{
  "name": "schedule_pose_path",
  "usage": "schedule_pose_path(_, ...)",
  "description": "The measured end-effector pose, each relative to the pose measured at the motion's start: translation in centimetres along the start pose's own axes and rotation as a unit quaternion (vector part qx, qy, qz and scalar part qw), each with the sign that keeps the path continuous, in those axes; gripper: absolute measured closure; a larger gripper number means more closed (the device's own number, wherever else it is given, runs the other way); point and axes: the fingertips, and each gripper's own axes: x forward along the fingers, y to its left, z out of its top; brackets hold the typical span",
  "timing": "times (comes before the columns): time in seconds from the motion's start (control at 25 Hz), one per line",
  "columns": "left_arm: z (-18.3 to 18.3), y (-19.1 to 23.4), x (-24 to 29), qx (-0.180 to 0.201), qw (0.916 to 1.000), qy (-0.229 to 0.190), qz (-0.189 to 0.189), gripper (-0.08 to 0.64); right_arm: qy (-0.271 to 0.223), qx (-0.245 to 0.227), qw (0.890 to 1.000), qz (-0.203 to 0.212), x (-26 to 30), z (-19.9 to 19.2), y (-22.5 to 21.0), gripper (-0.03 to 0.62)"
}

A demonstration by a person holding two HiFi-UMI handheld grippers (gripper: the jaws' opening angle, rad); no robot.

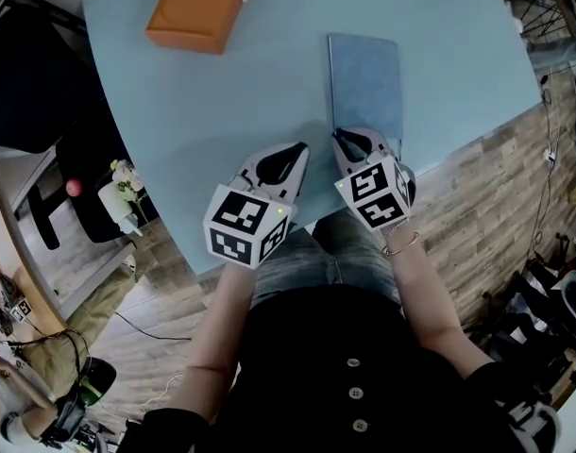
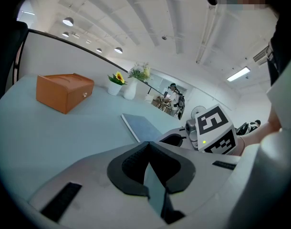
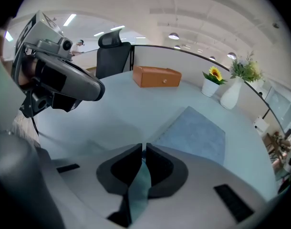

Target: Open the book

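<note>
A closed blue-grey book [image 1: 365, 83] lies flat on the light blue table [image 1: 222, 111], towards its near right. My right gripper [image 1: 338, 138] is shut and empty, with its tips at the book's near left corner [image 3: 193, 132]. My left gripper [image 1: 300, 148] is also shut and empty. It rests just left of the right one, over bare table beside the book [image 2: 143, 127]. In the left gripper view the right gripper [image 2: 176, 138] shows with its marker cube. The left gripper's body [image 3: 57, 80] fills the right gripper view's left side.
An orange box [image 1: 198, 8] stands at the table's far left. At the table's edge are a white vase of flowers [image 3: 231, 93] and a small sunflower pot [image 3: 211, 86]. A black chair [image 3: 112, 56] stands behind the table. The table's near edge runs just below the grippers.
</note>
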Motion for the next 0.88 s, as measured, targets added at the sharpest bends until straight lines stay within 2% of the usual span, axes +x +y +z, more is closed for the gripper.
schedule_pose_path(0.28,-0.1,-0.4,0.5,0.001,0.9996,0.002,0.029,0.548,-0.034,0.02,0.999,0.034,-0.7,0.6,-0.2,0.578)
schedule_pose_path(0.88,1.0,-2.8,2.0,0.018,0.9981,-0.009,0.059,0.548,-0.105,0.021,0.992,0.06,-5.0,2.8,-2.0,0.581)
